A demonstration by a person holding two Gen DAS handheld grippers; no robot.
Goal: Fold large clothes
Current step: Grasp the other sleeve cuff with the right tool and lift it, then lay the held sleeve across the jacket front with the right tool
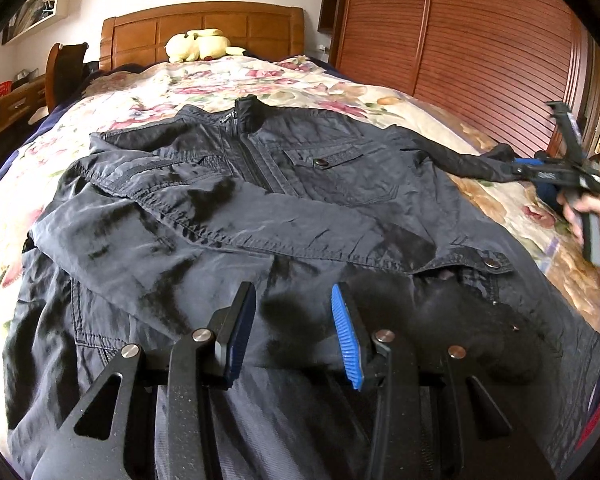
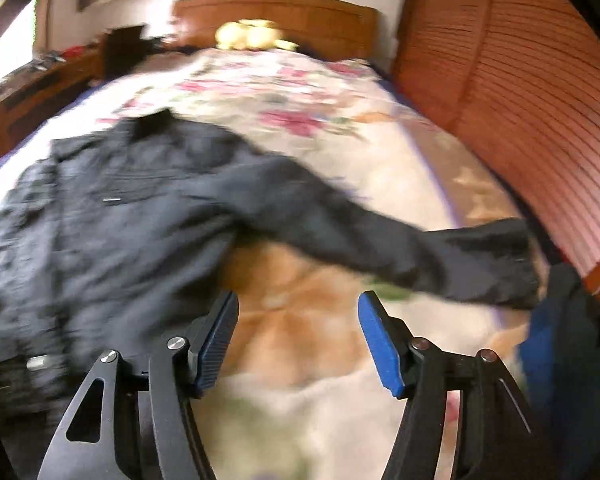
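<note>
Right claw [image 2: 298,340] apart and empty beside the jacket [image 2: 112,216]; left claw [image 1: 294,332] apart above it.

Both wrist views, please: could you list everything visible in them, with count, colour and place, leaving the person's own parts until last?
jacket: one, black, spread front-up on the bed, one sleeve folded across its front, the other stretched toward the wardrobe side
bedspread: one, cream with pink flowers, covering the bed
plush toy: one, pale yellow, at the headboard
headboard: one, brown wood, far end
wardrobe: one, reddish slatted wood, beside the bed
left gripper: one, black with blue pads, jaws apart over the jacket's lower part
right gripper: one, same colours, jaws apart, empty, over the bedspread
hand: one, holding the right gripper
</note>
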